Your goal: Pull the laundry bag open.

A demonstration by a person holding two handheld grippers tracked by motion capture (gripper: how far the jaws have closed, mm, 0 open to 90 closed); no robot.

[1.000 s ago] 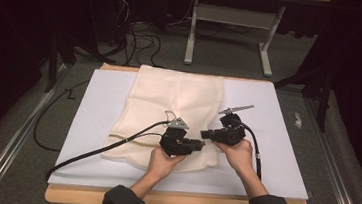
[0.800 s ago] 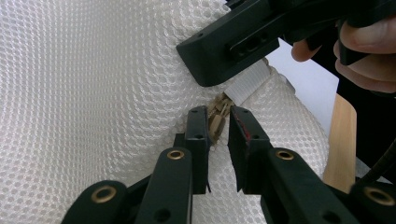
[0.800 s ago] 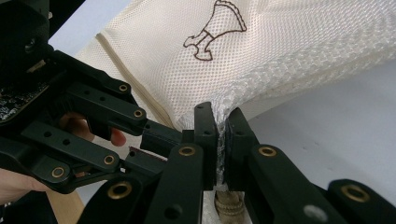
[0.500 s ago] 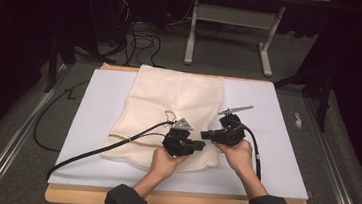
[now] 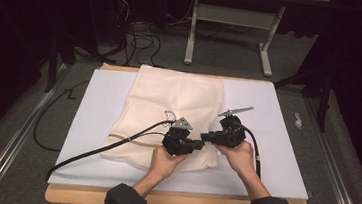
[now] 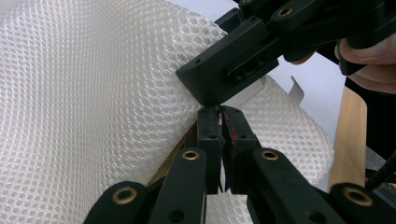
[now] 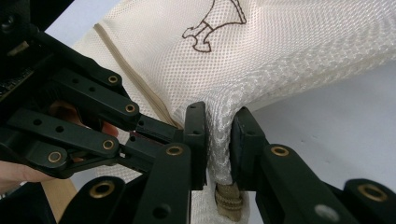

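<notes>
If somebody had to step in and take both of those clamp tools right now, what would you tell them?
Right gripper: shut on a bunched fold of the cream mesh laundry bag, by its zipper.
Left gripper: jaws nearly closed at the bag's edge, right beside the other gripper; what they pinch is too small to tell.
The bag lies flat on the white mat, near corner lifted.
Done: corner gripped. Left: unclear, probably working the zipper.

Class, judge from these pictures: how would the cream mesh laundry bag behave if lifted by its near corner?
Probably floppy: the cream mesh laundry bag bunches and folds where the right gripper pinches it. Likely light, since the open netting looks thin. It seems unlikely to slip, as the weave is textured, though the left gripper holds only a narrow edge.
</notes>
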